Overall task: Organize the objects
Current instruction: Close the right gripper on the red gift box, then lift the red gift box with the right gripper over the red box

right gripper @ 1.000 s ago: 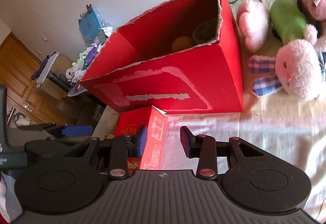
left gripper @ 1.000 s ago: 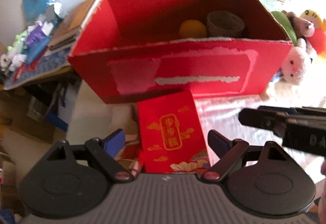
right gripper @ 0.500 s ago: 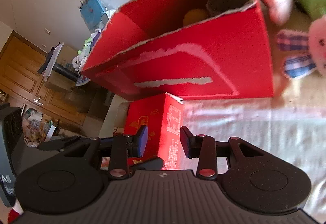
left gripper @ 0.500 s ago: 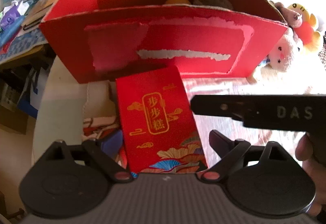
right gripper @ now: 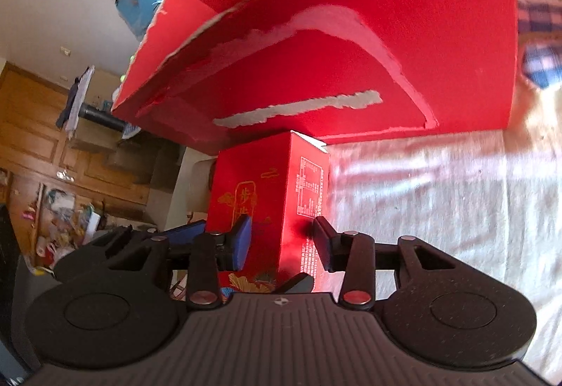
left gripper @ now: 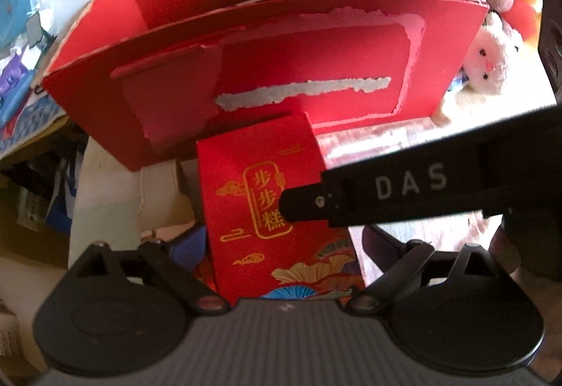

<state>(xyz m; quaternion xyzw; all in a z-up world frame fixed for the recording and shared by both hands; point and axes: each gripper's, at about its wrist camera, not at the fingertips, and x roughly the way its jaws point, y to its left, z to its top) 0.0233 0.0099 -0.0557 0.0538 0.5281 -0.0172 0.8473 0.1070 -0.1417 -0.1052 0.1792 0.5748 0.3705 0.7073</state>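
Nearer now: red carton (left gripper: pixel 281 45), contents hidden.

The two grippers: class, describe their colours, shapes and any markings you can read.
Each gripper has a ribbed dark grey body, two round black discs at its sides, and black linkage arms with reddish pivot pins. The right gripper carries blue finger pads; the left gripper shows blue pads too. The right gripper's black side bears white letters "DAS". No cables or sleeves visible.
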